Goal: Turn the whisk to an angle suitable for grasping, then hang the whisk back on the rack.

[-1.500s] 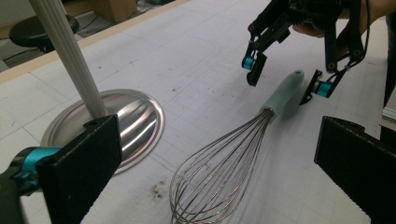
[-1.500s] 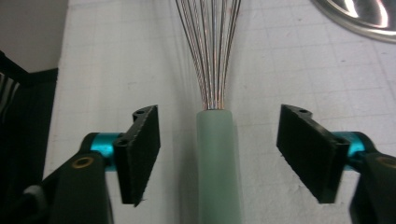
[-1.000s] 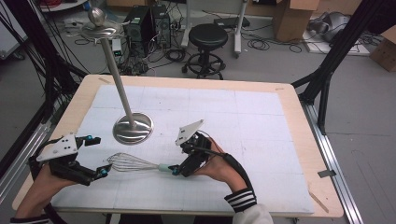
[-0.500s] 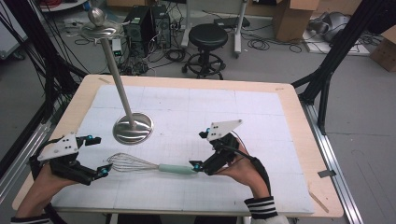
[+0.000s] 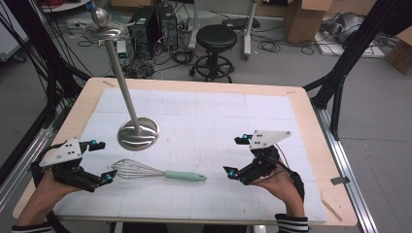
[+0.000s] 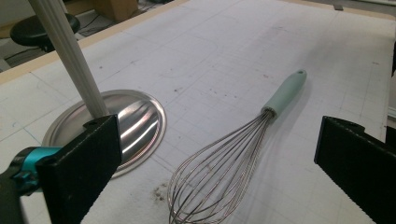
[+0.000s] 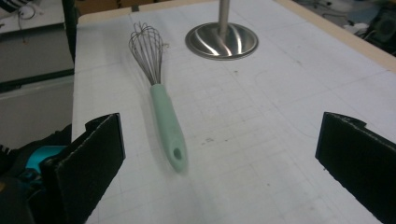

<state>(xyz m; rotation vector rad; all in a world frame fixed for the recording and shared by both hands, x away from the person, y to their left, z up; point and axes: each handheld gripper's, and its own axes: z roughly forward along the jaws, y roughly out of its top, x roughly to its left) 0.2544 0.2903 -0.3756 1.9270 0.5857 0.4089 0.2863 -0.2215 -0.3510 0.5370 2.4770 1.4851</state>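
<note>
Left gripper (image 5: 97,162): low at the near-left of the table, jaws pointing right; held from below and behind by the left hand (image 5: 46,182).
Left jaws: spread wide, nothing between them; in the left gripper view they stand at the far left and far right edges.
Left forearm (image 5: 29,213): enters from the bottom-left corner, angled up and to the right; striped cuff at the frame edge.
Right gripper (image 5: 238,158): near-right of the table, jaws pointing left; grey plate on top.
Right jaws: wide apart, empty; same wide spacing in the right gripper view.
Right hand (image 5: 274,182): wrapped under the gripper body, wrist strap visible; striped cuff at the bottom edge.
Separation: the two grippers sit well apart.
</note>
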